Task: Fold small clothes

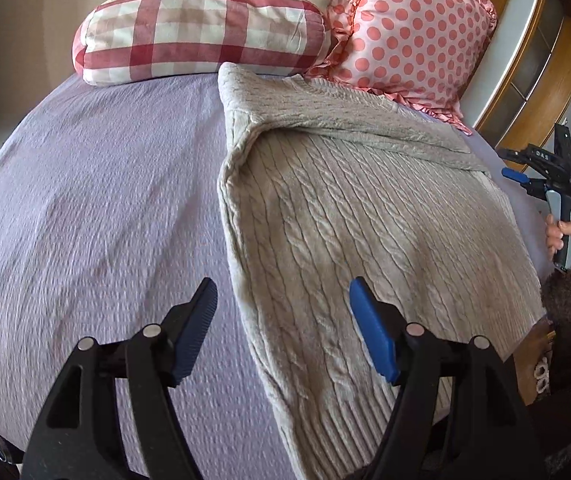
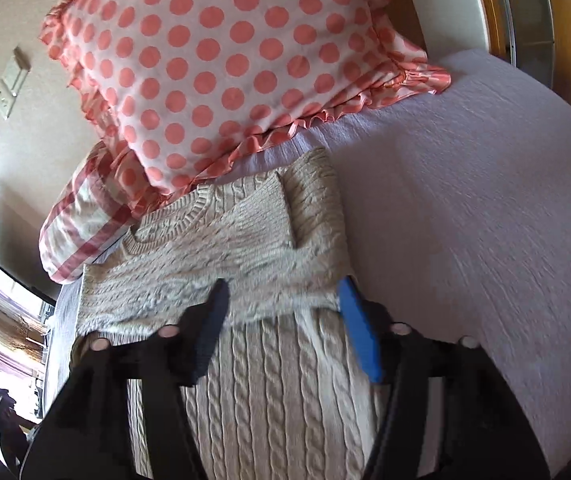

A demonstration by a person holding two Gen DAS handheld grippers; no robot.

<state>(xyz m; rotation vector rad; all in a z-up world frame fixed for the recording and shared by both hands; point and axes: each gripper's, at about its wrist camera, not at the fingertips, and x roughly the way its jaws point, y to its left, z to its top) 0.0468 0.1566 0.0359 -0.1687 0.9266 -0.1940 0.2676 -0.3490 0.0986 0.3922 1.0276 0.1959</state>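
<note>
A beige cable-knit sweater (image 1: 365,208) lies on the lilac bedspread (image 1: 97,200), with its sleeves folded across the upper body. My left gripper (image 1: 283,292) is open and empty, hovering over the sweater's left edge near the hem. My right gripper (image 2: 283,292) is open and empty, just above the sweater (image 2: 269,380) near the folded sleeve band (image 2: 205,276). The right gripper also shows in the left wrist view (image 1: 533,172), held in a hand beside the sweater's right edge.
A red-and-white checked pillow (image 1: 201,32) and a pink polka-dot ruffled pillow (image 1: 409,36) lean against the wall at the head of the bed. A wooden frame (image 1: 541,72) stands to the right. The bedspread (image 2: 465,200) stretches right of the sweater.
</note>
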